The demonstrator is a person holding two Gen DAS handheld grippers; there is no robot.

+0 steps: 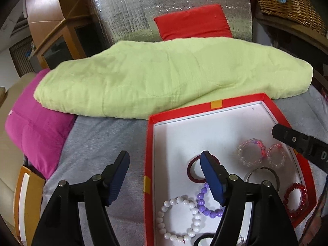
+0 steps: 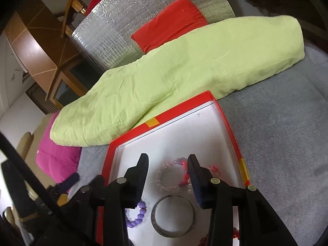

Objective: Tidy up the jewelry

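A red box with a white floor [image 1: 215, 127] [image 2: 205, 127] lies on the grey bed cover and holds several bracelets. In the left wrist view I see a white bead bracelet [image 1: 178, 217], a purple bead one [image 1: 205, 204], a dark red band [image 1: 193, 173], two clear pink bead ones [image 1: 252, 152], a metal bangle [image 1: 262, 174] and a red bead one [image 1: 296, 196]. My left gripper [image 1: 165, 160] is open over the box's left wall, nothing between its fingers. My right gripper [image 2: 168, 161] is open above the clear pink bracelet [image 2: 170, 175] and the metal bangle [image 2: 173, 215], holding nothing.
A folded light green quilt [image 1: 164, 75] lies just behind the box. A magenta cushion [image 1: 39, 131] is at the left, a red pillow [image 1: 194, 21] against the silver foil panel [image 1: 143, 6] at the back. A wicker basket [image 1: 287, 2] stands at the upper right.
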